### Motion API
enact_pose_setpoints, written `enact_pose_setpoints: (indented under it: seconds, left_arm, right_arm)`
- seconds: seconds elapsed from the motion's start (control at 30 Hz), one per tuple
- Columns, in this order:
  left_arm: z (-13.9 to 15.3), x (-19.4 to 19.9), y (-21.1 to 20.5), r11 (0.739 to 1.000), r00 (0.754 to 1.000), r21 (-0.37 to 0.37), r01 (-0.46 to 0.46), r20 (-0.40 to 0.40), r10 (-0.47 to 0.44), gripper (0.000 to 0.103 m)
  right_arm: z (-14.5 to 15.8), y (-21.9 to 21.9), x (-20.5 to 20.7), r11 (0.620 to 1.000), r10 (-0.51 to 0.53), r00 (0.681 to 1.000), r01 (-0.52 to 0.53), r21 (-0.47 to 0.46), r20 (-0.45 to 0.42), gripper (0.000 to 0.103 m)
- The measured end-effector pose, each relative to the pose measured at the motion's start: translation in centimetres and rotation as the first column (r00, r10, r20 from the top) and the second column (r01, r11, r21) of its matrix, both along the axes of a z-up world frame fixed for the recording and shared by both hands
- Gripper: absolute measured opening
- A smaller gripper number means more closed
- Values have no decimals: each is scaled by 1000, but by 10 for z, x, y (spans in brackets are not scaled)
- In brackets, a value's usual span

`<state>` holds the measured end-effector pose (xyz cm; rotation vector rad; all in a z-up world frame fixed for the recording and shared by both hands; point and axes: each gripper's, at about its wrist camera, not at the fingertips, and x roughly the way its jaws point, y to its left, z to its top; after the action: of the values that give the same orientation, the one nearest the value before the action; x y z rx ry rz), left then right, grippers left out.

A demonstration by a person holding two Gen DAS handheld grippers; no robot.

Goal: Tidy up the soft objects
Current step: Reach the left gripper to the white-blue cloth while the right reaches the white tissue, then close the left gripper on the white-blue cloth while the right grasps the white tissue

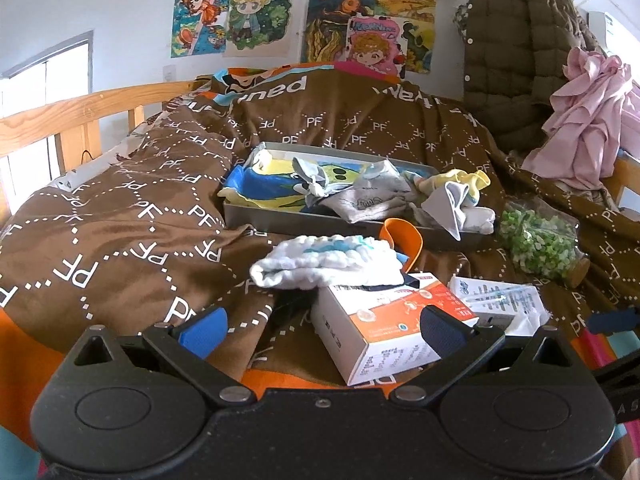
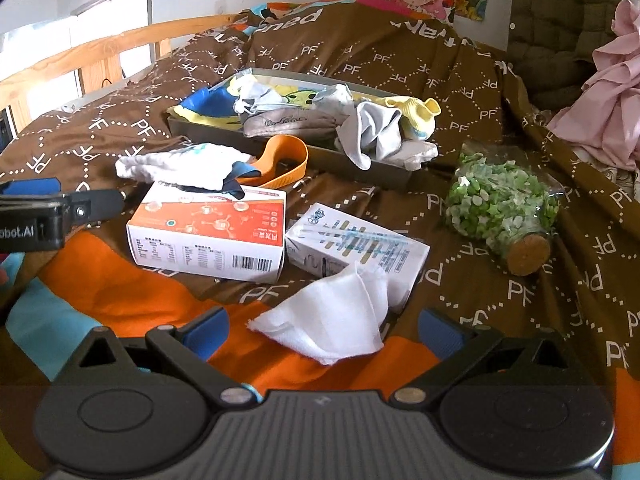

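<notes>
Both our left gripper (image 1: 320, 332) and right gripper (image 2: 322, 334) were spread wide, holding nothing. Nearest the tray (image 2: 360, 162) lay a white cloth (image 2: 332, 320). We judged pinching its raised fold best, clear of the box (image 2: 208, 232).

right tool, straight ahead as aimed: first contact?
Most likely the folded white cloth, lying between the open right tool fingers. Behind it sits the blue-printed white box. Depth is unclear, so it might pass just over the cloth.

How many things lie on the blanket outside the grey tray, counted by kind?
Cloths: 2, white and blue towel, white folded cloth
Cardboard boxes: 2, orange box, blue-print box
Corked glass bottle: 1
Orange band: 1
Total: 6
</notes>
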<state>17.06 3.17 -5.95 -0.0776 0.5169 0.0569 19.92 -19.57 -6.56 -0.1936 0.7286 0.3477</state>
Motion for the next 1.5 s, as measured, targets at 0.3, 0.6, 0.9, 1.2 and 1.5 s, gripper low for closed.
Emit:
enact_pose_setpoints:
  seconds: [0.3,0.6,0.9,1.2,1.5]
  left_arm:
    - [9,19,-7,1000,999,5,-19,35,19,102]
    - [15,42,-17,1000,998,20,-20,57,19,102]
    - [4,68,-15,996,999,77,42,4,-42,102]
    - [-1,88,-11,969,980,156,192,-83,-181,94]
    - [-6,97,-1,970,974,117,211,-114,-198,53]
  right_arm:
    - [3,-5,8,997,-20,999,16,80,49,103]
    - [8,-22,18,972,-80,995,65,225,61,103]
    - [-3,-18,28,971,-77,997,73,226,10,103]
    - [-11,-16,34,972,-69,997,77,222,-42,103]
    - [-25,-10,40,978,-76,994,90,187,-78,102]
